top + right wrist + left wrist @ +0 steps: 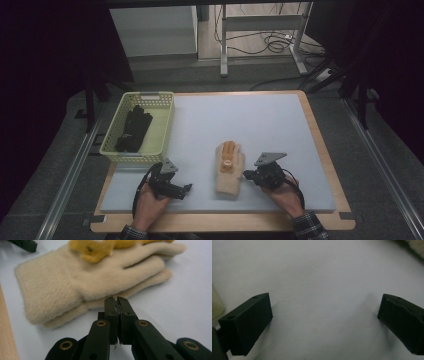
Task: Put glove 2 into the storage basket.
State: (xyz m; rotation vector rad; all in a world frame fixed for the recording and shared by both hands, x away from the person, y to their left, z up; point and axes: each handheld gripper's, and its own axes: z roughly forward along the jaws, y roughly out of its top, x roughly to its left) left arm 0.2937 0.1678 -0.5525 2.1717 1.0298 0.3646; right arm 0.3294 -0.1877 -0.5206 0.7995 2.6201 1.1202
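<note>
Right gripper [118,300] has its jaws pressed together with nothing between them, the tips just beside the edge of the cream gloves [82,282] — a stacked woolly pair with an orange-yellow plush piece [97,248] on top. In the high view the gloves [229,175] lie on the pale mat near the worktop's [320,145] front edge, about midway along it, with the right gripper [247,174] at their right side. Left gripper [324,322] rests over bare mat near the front left corner, jaws wide apart and holding nothing.

By my reading, the step in hand is the approach to the gloves — no grasp yet. The next move calls for parting the jaws and taking hold of an edge, probably to carry the pair to the basket.

That yellow-green basket [162,131] sits at the left edge toward the far corner; dark gloves [133,129] lie inside it.
</note>
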